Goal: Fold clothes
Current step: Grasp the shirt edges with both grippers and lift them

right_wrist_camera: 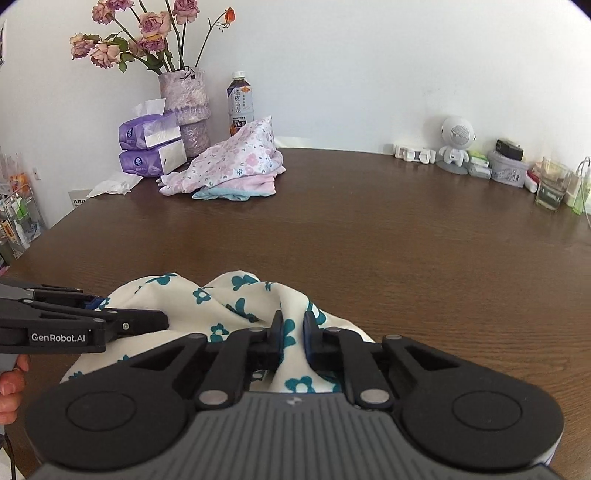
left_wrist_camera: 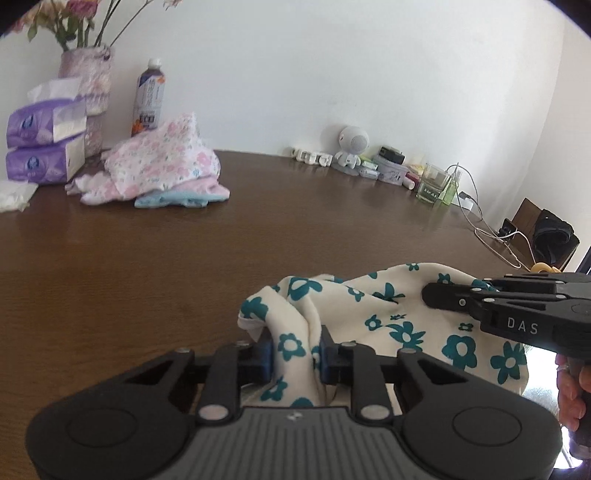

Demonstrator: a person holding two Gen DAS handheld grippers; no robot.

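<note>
Cream cotton with teal flowers, that's the garment [left_wrist_camera: 373,325] bunched up at the near edge of the brown wooden table [left_wrist_camera: 147,266], and I've got both grippers on it. No earlier shot here, so just what's in front of me.

My left gripper [left_wrist_camera: 295,354] tilts down toward the table, and its blue pads [left_wrist_camera: 266,356] are pinched tight on a ridge of the fabric that stands up between them. My right gripper [right_wrist_camera: 293,343] slopes down the same way, jaws nearly together and clamped on another fold of the same cloth (the pads squeeze it into a thin pleat). The two grips sit near each other, left one on the left side of the bundle, right one further right.

From the left wrist view I can see the right gripper coming in side-on from the right, lying over the cloth, with fingers of the hand [left_wrist_camera: 570,391] on its handle. That view also catches cables and a dark bag far right.

The right wrist view shows the left gripper from the side instead, reaching in from the left, plus the whole bunch of dried roses [right_wrist_camera: 147,33] in the vase, and a wire rack off the table's left edge. Both views show the pink floral clothes pile [right_wrist_camera: 232,166] far left, well apart from my garment.
</note>
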